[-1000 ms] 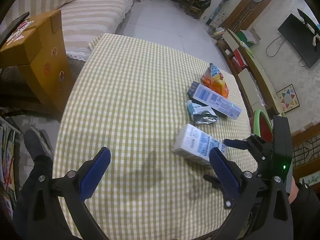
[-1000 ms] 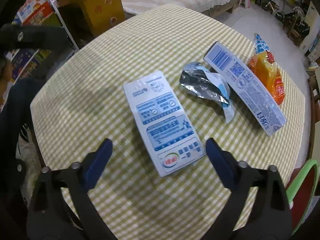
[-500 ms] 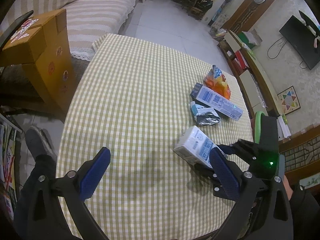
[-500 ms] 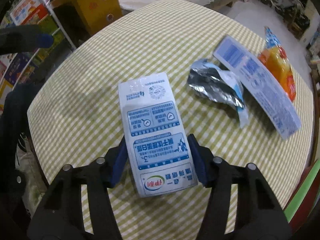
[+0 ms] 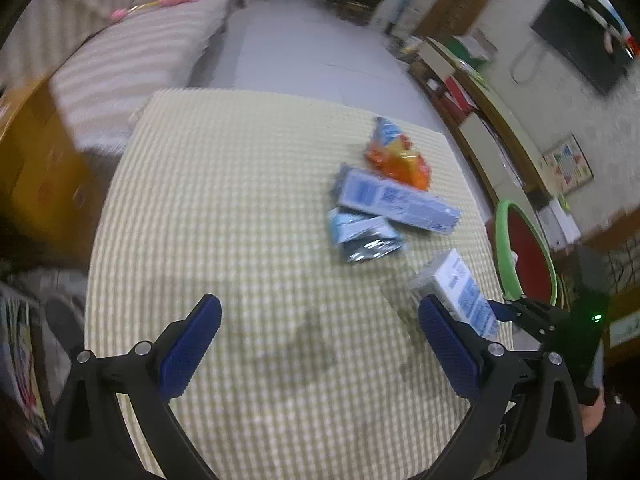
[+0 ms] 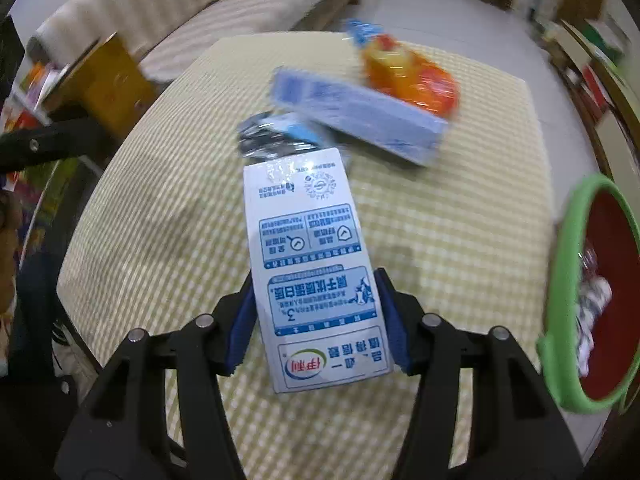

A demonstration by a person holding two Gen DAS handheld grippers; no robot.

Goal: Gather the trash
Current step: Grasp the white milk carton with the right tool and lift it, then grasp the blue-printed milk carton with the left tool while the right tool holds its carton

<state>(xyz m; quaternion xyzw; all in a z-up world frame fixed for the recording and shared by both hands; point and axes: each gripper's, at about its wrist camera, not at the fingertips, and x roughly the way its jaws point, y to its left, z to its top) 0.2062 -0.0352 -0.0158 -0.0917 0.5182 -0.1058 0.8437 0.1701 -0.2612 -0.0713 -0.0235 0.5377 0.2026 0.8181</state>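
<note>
My right gripper is shut on a white and blue milk carton and holds it above the checked tablecloth; the carton also shows in the left wrist view, near the table's right edge. A long blue box, a silver foil wrapper and an orange snack bag lie on the table beyond it. A red bin with a green rim stands to the right of the table and holds some trash. My left gripper is open and empty over the near part of the table.
The table has a yellow checked cloth. A brown cardboard box stands at its left, a striped sofa behind. Shelves and a TV line the right wall.
My right gripper closed on the milk carton, lifted it off the table and carried it right, toward the bin. My left gripper stayed open.
</note>
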